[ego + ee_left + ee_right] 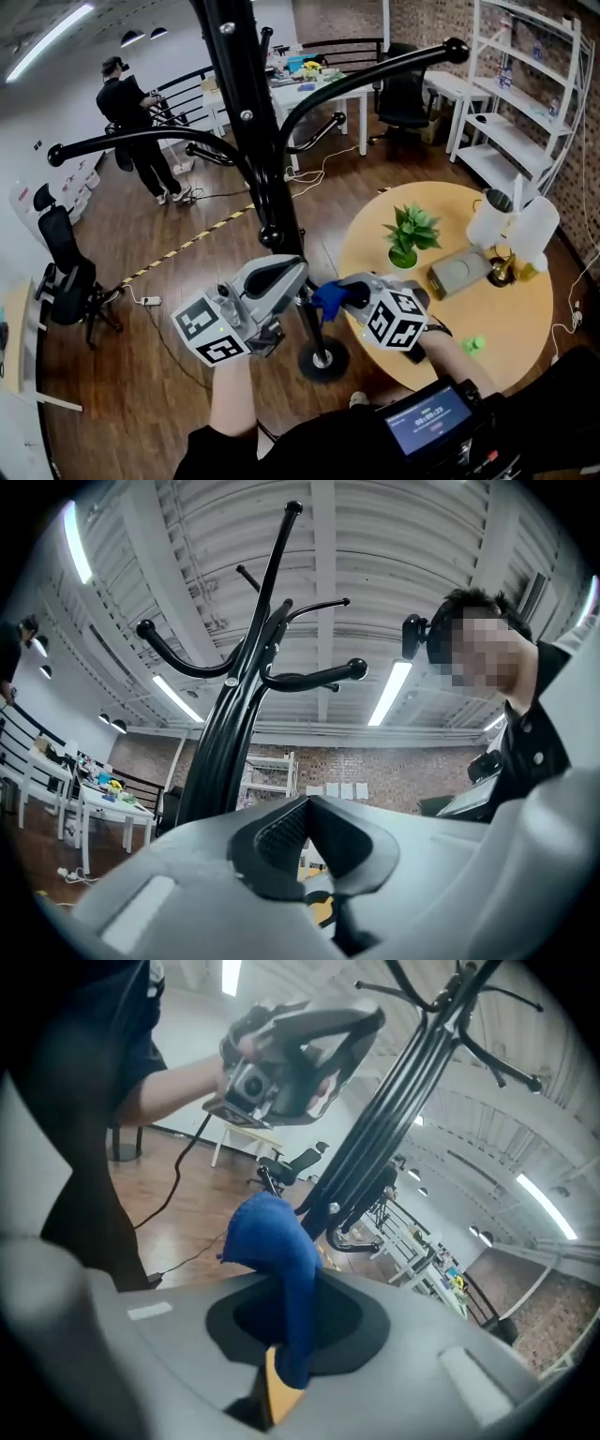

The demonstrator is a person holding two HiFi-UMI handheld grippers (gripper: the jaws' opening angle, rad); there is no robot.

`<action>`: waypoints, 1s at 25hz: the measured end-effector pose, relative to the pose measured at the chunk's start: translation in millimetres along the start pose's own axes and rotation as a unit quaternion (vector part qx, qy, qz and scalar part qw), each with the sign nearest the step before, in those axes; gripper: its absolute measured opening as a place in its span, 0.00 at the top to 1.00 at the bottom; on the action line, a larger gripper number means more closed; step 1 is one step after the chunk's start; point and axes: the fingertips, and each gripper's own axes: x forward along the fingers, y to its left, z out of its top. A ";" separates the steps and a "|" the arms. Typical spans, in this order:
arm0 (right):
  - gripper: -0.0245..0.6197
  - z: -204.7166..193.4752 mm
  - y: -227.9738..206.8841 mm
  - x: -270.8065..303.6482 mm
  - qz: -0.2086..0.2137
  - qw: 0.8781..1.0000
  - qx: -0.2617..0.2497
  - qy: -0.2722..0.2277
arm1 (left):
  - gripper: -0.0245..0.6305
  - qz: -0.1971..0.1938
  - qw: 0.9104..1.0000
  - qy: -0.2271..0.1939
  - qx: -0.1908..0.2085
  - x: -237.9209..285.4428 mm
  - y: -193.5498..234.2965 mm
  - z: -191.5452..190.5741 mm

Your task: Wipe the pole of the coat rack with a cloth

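– Head view puts your right tool (336, 298) low on the coat rack, just above the base (323, 358). Its jaws are clamped on the blue cloth (328, 302). A loose fold sticks out in front, right beside the pole (246, 112). I can't tell whether it touches.

– Your left tool (281, 281) sits on the pole's other side, jaws together on nothing. I'd rest it against the pole so the rack doesn't rock.

– Agreed. Press that free fold flat on the metal and stroke along the pole. Turn your wrist so the cloth reaches round the back.

– Mind what's above you: the curved hooks (122, 142) branch off the pole, so work around each joint.

– And the round surface (506, 328) with the potted plant (410, 232) is near your right elbow. Swing gently there.
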 end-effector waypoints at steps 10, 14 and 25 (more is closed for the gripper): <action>0.89 11.9 -9.5 29.6 0.000 0.996 0.074 -0.047 | 0.96 0.036 0.999 -0.002 0.010 -21.0 7.3 4.4; 0.89 52.9 -55.6 8.0 -0.086 0.980 0.116 -0.141 | 0.96 0.060 0.998 0.004 0.021 -33.2 7.9 10.1; 0.89 230.4 -177.6 -174.3 -0.218 0.849 0.110 -0.468 | 0.96 0.073 0.996 -0.003 0.050 -41.6 9.5 28.2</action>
